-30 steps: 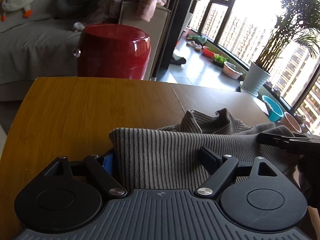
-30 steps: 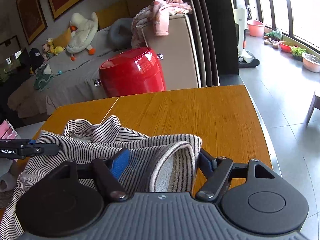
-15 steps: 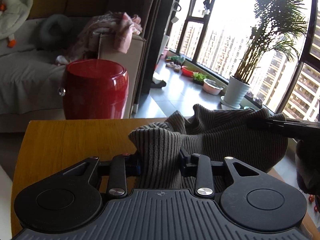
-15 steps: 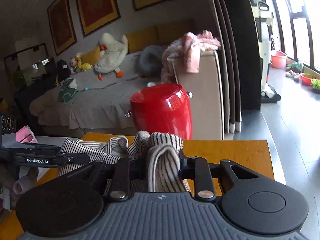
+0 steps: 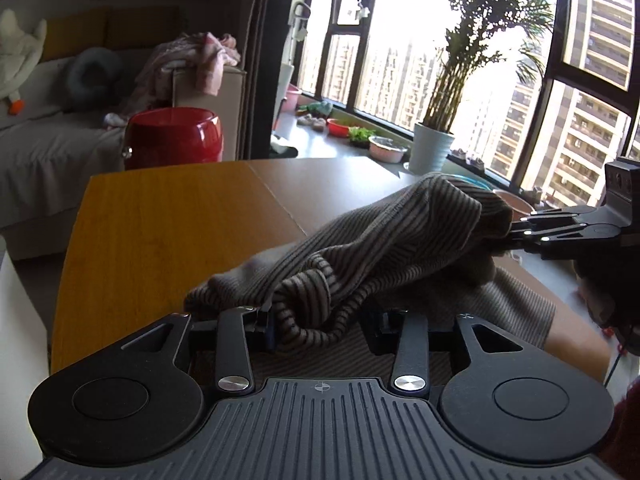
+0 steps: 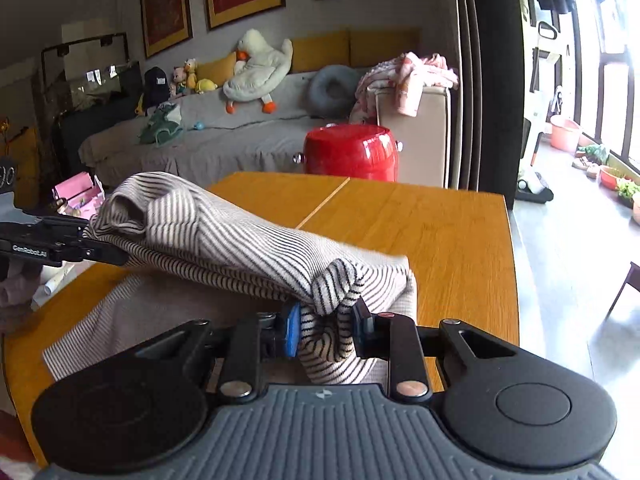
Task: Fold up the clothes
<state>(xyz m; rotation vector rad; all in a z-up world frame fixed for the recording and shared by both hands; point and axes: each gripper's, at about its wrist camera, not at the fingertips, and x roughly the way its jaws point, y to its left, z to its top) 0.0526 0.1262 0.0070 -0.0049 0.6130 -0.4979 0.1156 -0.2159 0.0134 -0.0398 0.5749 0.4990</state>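
A striped knit garment [image 5: 384, 248] lies on the wooden table [image 5: 168, 232], with one edge lifted and carried back over the part that lies flat. My left gripper [image 5: 320, 324] is shut on a bunched corner of it. My right gripper [image 6: 326, 330] is shut on the other corner of the striped garment [image 6: 224, 240]. Each gripper shows in the other's view, holding its end of the lifted edge: the right gripper [image 5: 516, 230] and the left gripper [image 6: 112, 254]. The lifted fold hangs between them above the flat layer [image 6: 160, 312].
A red drum stool [image 6: 352, 152] stands beyond the table's far edge, a sofa with a plush duck [image 6: 256, 68] and a clothes pile [image 6: 408, 76] behind it. A potted palm [image 5: 436, 148] and bowls stand by the window. The table edge [image 6: 512, 280] drops off at the right.
Both grippers have come back toward me and lower with the garment's edge, folding it over the flat part. The table top fills more of both views.
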